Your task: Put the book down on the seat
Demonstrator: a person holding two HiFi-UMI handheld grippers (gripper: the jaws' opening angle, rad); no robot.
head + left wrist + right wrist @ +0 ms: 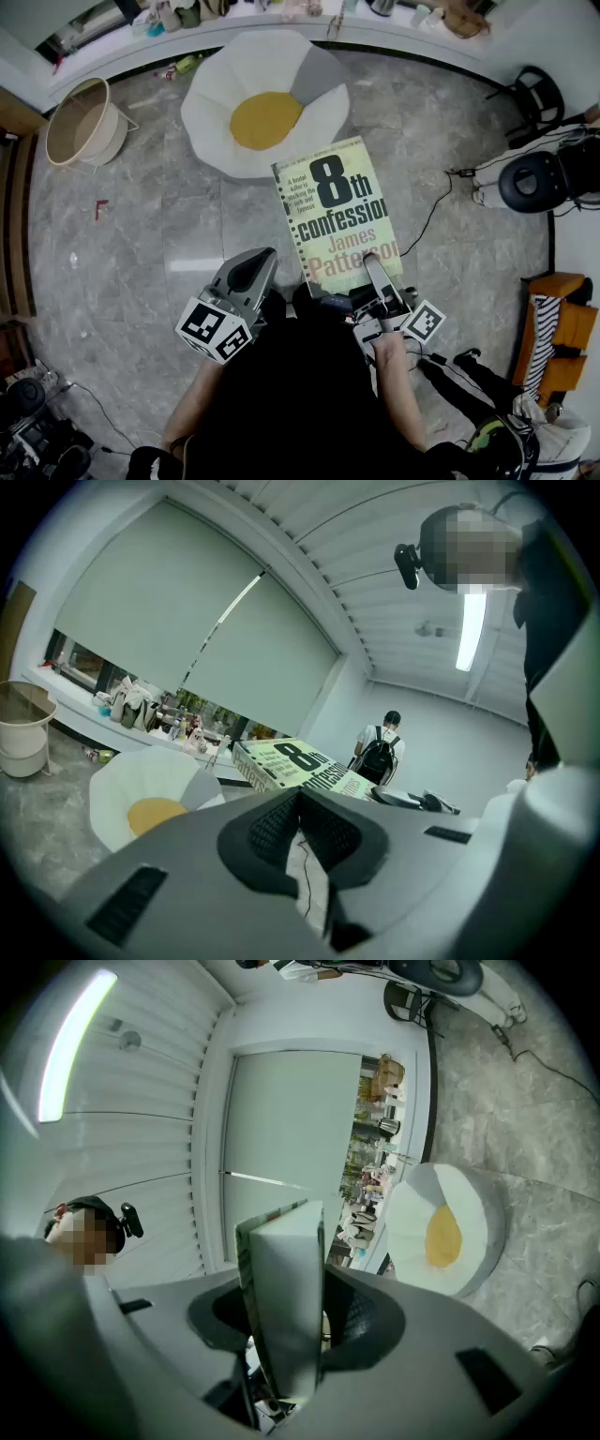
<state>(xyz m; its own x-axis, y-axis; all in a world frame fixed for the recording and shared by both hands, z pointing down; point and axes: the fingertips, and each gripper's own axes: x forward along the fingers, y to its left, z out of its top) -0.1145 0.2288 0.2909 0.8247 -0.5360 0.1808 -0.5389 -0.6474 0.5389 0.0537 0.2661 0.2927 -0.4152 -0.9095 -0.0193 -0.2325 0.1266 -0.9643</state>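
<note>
pale green paperback book (337, 211) titled "8th confession" is held level and cover up above the grey marble floor (141, 234), not on the seat. the right gripper (373, 267) is clamped on the book's near edge, one jaw lying over the cover by the author's name; the right gripper view shows the book edge-on between the two jaws with the pads against it. just beyond the book's far edge lies the white, fried-egg-shaped seat cushion (216, 103) with a round yellow centre, resting on the floor; book and cushion are apart. the left gripper (258, 262) hangs beside the book at its left, near but clear of it, with its jaws drawn together at the tips and nothing between them. a beige round bucket (111, 131) stands on the floor to the left of the cushion. a long white surface (103, 58) crowded with small items runs along the window behind the cushion. a black swivel chair (539, 178) stands at the far right, and a black cable (427, 220) trails over the floor near it. the left gripper view shows a person with a dark backpack (380, 752) standing in the background.
</note>
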